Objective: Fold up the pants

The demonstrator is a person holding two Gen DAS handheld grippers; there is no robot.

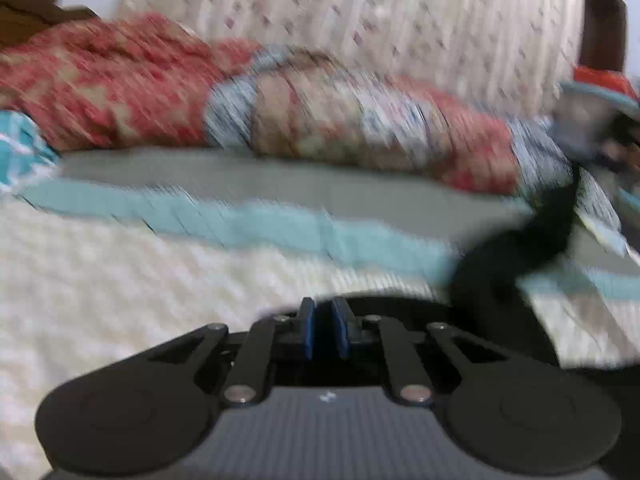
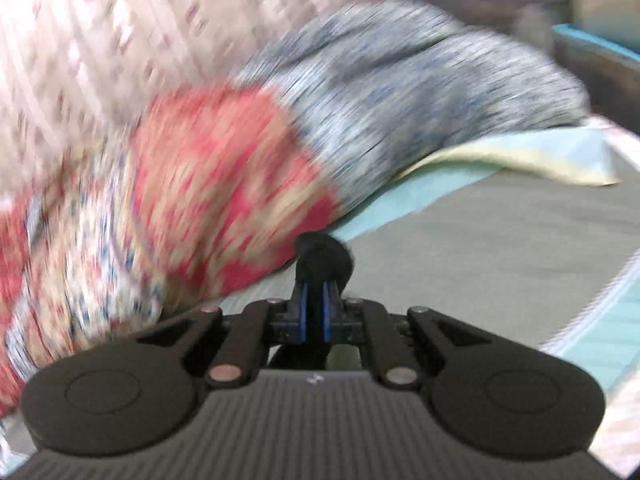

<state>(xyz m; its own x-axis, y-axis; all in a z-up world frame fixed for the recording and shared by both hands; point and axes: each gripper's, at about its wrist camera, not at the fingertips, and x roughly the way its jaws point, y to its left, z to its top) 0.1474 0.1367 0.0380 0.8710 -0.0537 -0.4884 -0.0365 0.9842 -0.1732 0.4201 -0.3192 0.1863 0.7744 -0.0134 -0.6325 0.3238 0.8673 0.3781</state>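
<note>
Left gripper point(image 1: 323, 312) seen pressed together at lower centre; black pants point(image 1: 516, 248) draped at right on bed point(image 1: 120, 280). Right gripper point(image 2: 316, 276) clamped on black pants fold point(image 2: 325, 258), centre frame. Both views blurred.

No legible txt, labels, brands or nos. in either wrist view. Both frames motion-blurred; fabric prints are pattern only, no lettering made out.

Both views motion-blurred. Bed point(image 1: 120, 280): cream and grey cover lies bare ahead of left gripper point(image 1: 322, 312), passable. Rolled patterned quilt point(image 1: 280, 120) blocks the far side along the curtain point(image 1: 360, 20). Black pants point(image 1: 520, 248) drape across at right.
</note>
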